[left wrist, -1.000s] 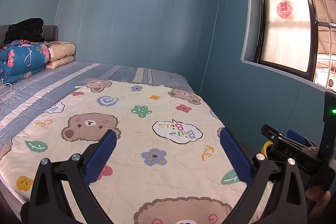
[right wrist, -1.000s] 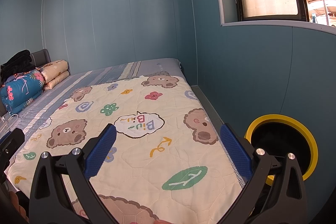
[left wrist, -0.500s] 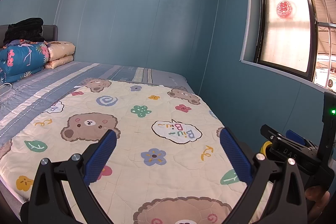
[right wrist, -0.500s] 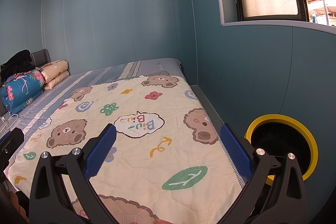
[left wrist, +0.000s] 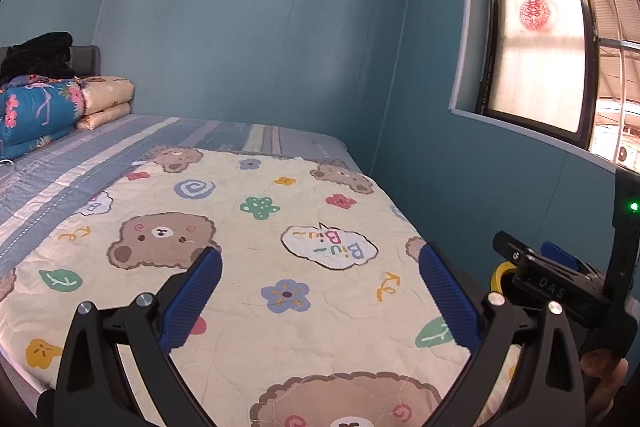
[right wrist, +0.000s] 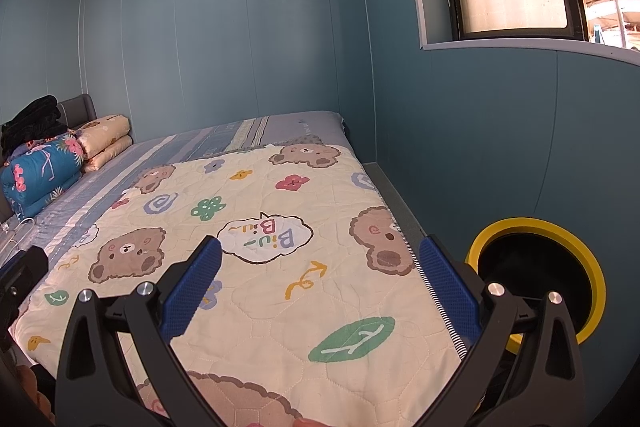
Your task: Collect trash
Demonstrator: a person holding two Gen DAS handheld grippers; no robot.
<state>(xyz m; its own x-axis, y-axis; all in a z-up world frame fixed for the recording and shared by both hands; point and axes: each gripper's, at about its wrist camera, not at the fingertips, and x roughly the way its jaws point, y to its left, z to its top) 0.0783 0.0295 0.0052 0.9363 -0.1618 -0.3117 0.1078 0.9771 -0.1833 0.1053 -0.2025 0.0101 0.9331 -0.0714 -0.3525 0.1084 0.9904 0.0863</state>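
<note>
A round bin with a yellow rim (right wrist: 536, 275) and black inside stands on the floor right of the bed, against the blue wall; a sliver of its rim (left wrist: 500, 273) shows in the left wrist view behind the right gripper's body. My left gripper (left wrist: 320, 291) is open and empty, held above the foot of the bed. My right gripper (right wrist: 320, 287) is open and empty, above the bed's right part, with the bin just right of its right finger. No trash item shows on the bed.
A cream quilt with bears and flowers (left wrist: 256, 251) covers the bed. Folded bedding (left wrist: 36, 115) and dark clothes are stacked at the headboard on the left. Blue walls close in at the back and right, with a window (left wrist: 540, 47) above.
</note>
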